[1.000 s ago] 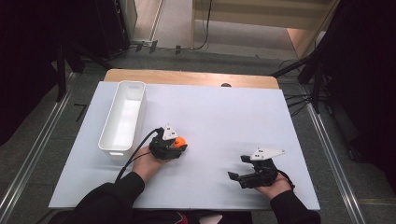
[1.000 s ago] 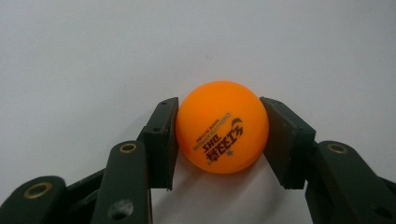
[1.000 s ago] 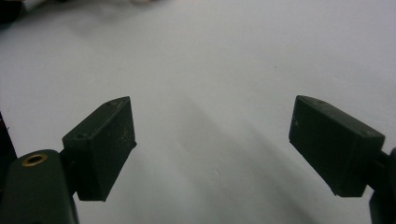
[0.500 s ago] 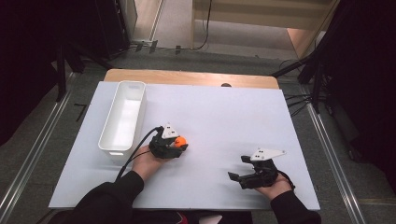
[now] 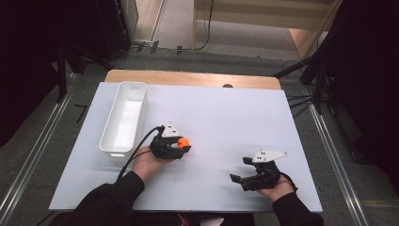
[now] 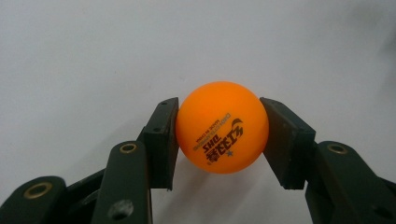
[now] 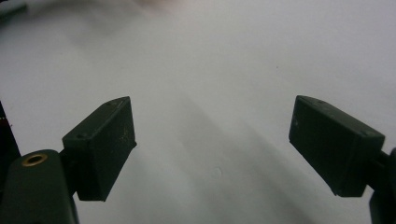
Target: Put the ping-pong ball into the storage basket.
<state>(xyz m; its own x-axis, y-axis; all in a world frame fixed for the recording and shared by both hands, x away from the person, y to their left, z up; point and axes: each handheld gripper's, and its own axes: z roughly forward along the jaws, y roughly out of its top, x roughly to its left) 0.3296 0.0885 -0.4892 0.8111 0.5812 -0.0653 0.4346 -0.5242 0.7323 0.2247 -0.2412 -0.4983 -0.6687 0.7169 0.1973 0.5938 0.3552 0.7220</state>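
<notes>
The orange ball (image 6: 222, 133) sits left of centre in the high view, pinched between the jaws of the left gripper (image 5: 181, 145) just above the white table (image 5: 226, 117). Being round, it has no long axis; its print faces the camera upside down. The white bin (image 5: 123, 117) lies just up-left, lengthwise toward the frame's top. The right gripper (image 7: 212, 149), lower right, gapes wide and empty.

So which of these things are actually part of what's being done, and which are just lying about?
Likely part of the job:
- orange ball, clamped in the left gripper
- white bin, beside it
- right gripper, open and holding nothing

Just lying about:
- cables on the floor
</notes>
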